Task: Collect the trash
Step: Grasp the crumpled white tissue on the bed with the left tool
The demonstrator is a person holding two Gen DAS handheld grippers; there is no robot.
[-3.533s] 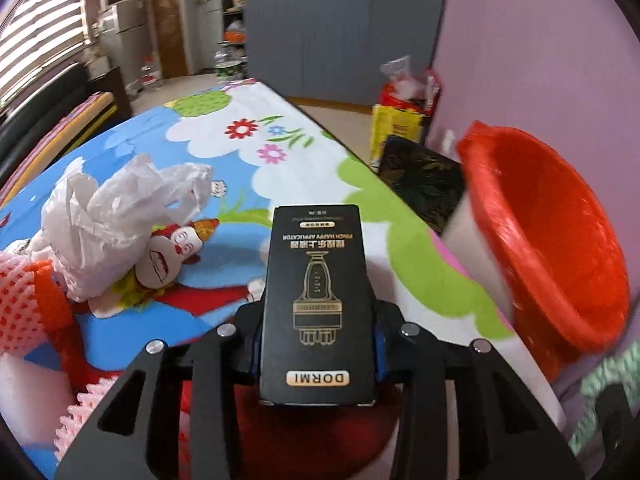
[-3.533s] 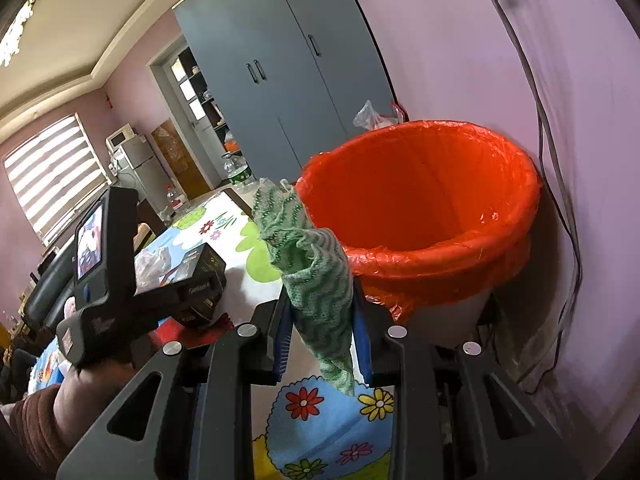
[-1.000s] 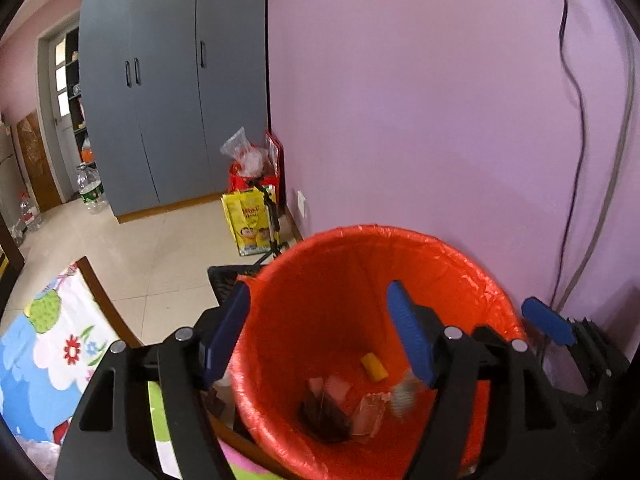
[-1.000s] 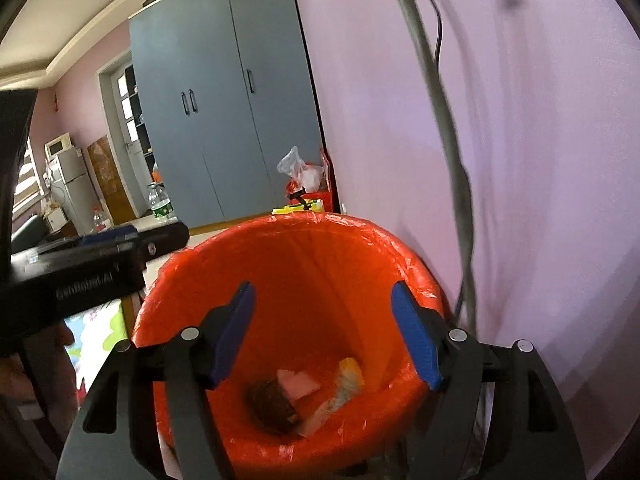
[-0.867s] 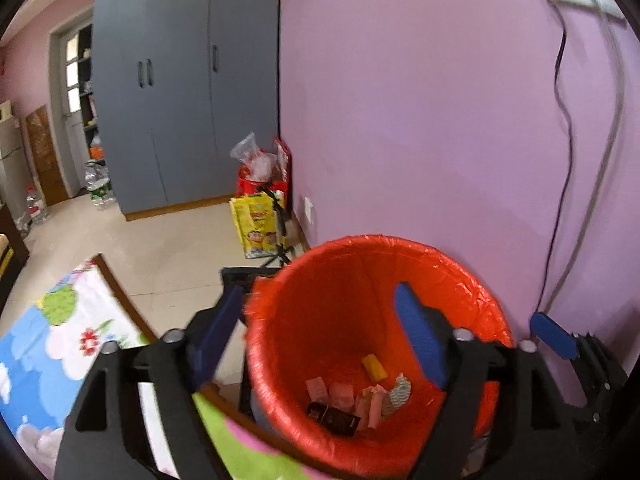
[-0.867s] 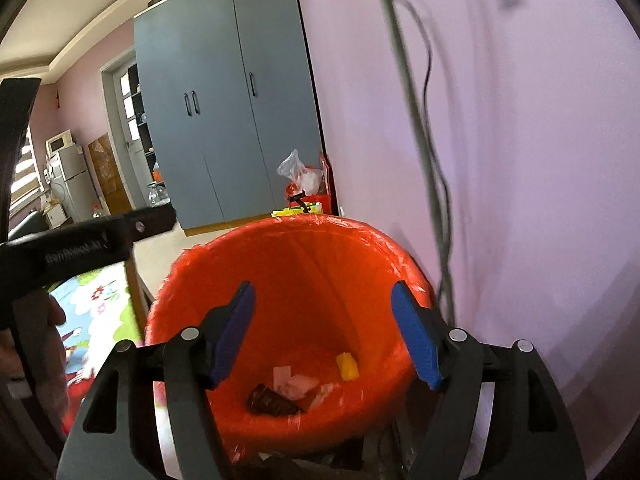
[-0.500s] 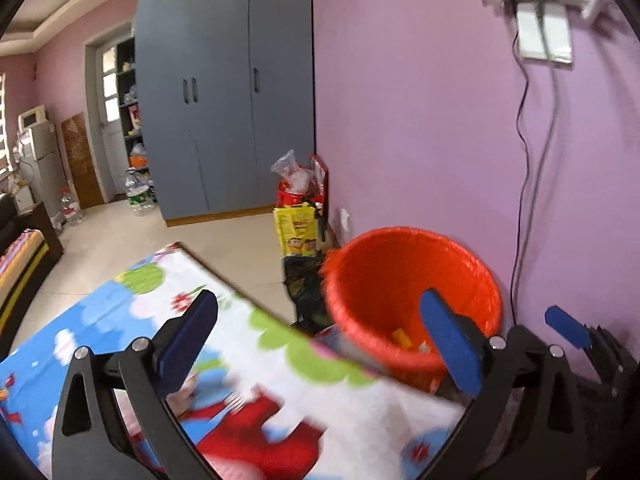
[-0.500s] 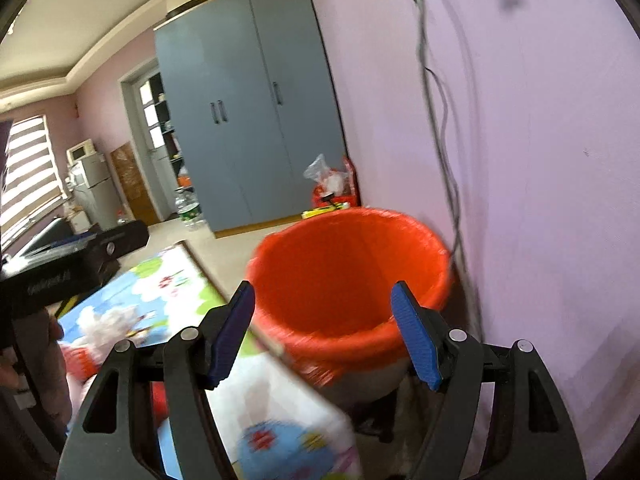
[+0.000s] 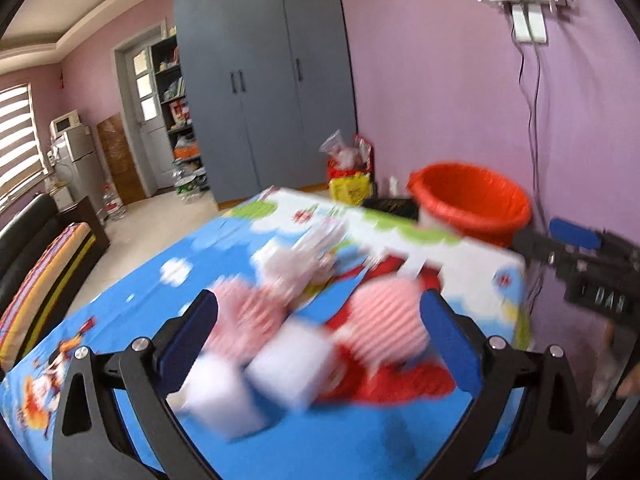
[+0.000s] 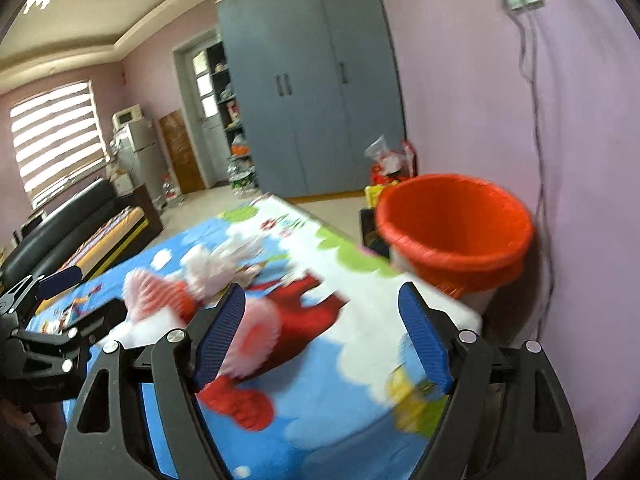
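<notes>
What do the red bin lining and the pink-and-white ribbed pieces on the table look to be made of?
Red bin lining: thin glossy plastic bag, judging by its crinkled edge folded over the rim. Pink-and-white ribbed pieces: probably foam netting, given the soft striped mesh look, though motion blur leaves that uncertain.

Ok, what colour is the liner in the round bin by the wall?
Bright orange-red. The plastic liner in the round bin folds over its rim; the right wrist view shows it best.

Trash pile (image 9: pixel 304 312) is lying mid-frame on worktop (image 9: pixel 140 280); bin (image 9: pixel 472 204) is standing beyond its far right corner, wardrobe (image 9: pixel 272 80) behind at upper centre.
</notes>
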